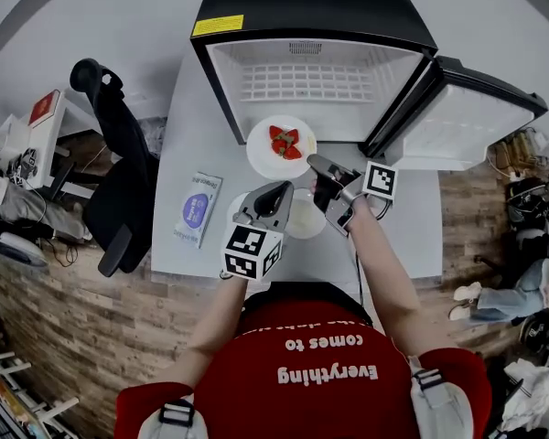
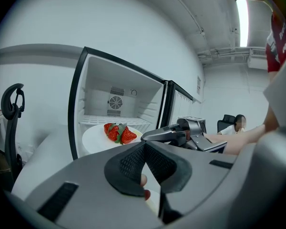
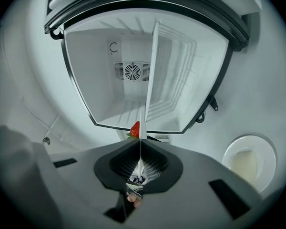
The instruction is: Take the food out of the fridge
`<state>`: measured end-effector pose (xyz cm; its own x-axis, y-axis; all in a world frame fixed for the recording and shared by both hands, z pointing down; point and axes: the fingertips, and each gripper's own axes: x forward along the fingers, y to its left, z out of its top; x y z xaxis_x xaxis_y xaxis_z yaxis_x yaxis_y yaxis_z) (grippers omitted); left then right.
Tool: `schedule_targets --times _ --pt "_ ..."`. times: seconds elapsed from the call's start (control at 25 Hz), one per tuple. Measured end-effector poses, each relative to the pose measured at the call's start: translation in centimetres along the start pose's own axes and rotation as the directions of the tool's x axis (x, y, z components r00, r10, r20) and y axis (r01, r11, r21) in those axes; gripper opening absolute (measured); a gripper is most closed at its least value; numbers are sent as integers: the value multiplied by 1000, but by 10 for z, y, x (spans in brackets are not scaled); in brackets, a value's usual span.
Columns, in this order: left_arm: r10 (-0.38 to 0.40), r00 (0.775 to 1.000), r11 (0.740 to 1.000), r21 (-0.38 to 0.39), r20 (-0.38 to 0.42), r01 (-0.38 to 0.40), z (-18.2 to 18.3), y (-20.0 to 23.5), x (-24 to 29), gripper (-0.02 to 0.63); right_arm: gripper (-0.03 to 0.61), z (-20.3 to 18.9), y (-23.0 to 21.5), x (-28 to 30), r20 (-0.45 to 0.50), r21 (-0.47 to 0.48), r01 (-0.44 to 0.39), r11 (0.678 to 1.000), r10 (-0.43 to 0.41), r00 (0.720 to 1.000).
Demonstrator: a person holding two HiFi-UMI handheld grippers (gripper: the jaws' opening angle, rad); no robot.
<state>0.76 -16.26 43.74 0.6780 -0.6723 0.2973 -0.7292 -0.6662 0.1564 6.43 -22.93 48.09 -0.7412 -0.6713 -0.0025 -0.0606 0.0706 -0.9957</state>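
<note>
The small black fridge (image 1: 311, 80) stands open on the white table, and its inside looks empty. In front of it is a white plate (image 1: 261, 149) with strawberries (image 1: 285, 143). My right gripper (image 1: 314, 162) is shut on that plate's right rim. In the right gripper view the plate (image 3: 150, 80) shows edge-on between the closed jaws, with a strawberry (image 3: 135, 129) beside it. The left gripper view shows the plate (image 2: 93, 137), the strawberries (image 2: 118, 132) and the right gripper (image 2: 145, 136) at the rim. My left gripper (image 1: 282, 188) is shut and holds nothing, just short of the plate.
A white bowl (image 1: 304, 219) with pale contents sits on the table under both grippers. A blue and white packet (image 1: 197, 208) lies to the left. The fridge door (image 1: 467, 117) hangs open on the right. A black office chair (image 1: 119, 163) stands left of the table.
</note>
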Motion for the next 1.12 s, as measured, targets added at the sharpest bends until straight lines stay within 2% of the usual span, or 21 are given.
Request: schedule_targets --times 0.28,0.56,0.72,0.88,1.12 --pt "-20 1000 1000 15 7 20 -3 -15 -21 0 18 -25 25 -25 114 52 -23 998 17 993" --pt "-58 998 997 42 8 58 -8 -33 -43 0 18 -51 52 -60 204 -13 -5 1000 7 979" --pt "-82 997 995 60 8 81 -9 -46 -58 0 18 -63 63 -82 254 -36 -32 999 40 966" --pt "-72 997 996 55 9 71 -13 -45 -74 0 18 -76 71 -97 279 -32 -72 997 78 957" --pt "-32 999 998 46 8 31 -19 -35 -87 0 18 -90 74 -110 283 -36 -72 997 79 956"
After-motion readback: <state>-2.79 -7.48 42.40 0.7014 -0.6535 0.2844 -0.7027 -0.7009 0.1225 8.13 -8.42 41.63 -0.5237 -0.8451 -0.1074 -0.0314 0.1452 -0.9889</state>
